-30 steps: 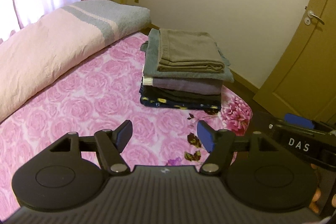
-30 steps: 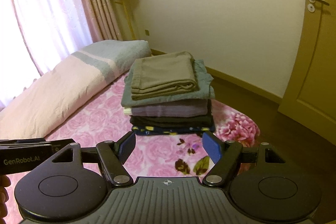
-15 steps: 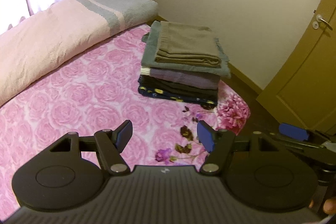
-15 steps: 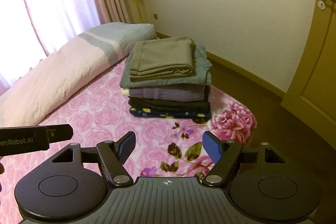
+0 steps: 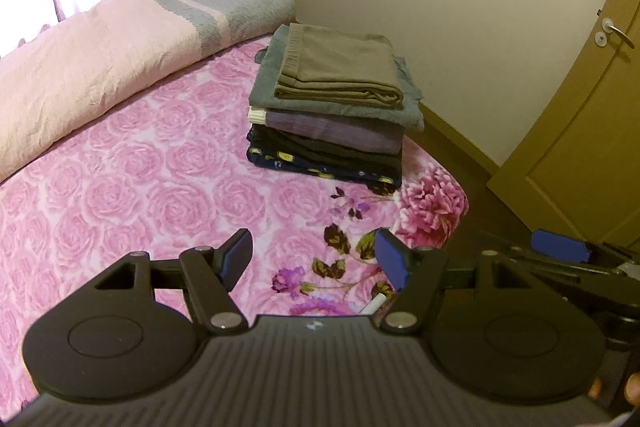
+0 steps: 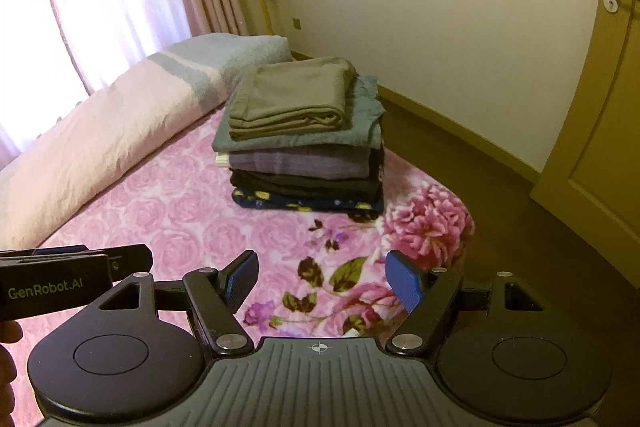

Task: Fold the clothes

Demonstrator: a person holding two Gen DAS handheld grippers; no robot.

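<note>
both grippers hang over the near end of the bed (image 5: 120, 195) right now, the left gripper (image 5: 313, 259) with jaws spread and nothing between them, the right gripper (image 6: 320, 277) the same, jaws wide and empty above the flowered bedspread. the stack of folded clothes (image 5: 332, 107) sits at the far corner of the bed, just beside the rolled quilt (image 5: 100, 67), well apart from both tools. no loose garment shows in either view, so the folding looks far along. that stack is soft and floppy, probably light piece by piece but heavy as a whole; the olive top piece (image 6: 292, 99) would slide off the grey-blue one under it if nudged. best bet, i'd say, is pinching the thick folded edge facing us, one gripper at each corner, since a single layer would just peel away and undo the fold.
</note>
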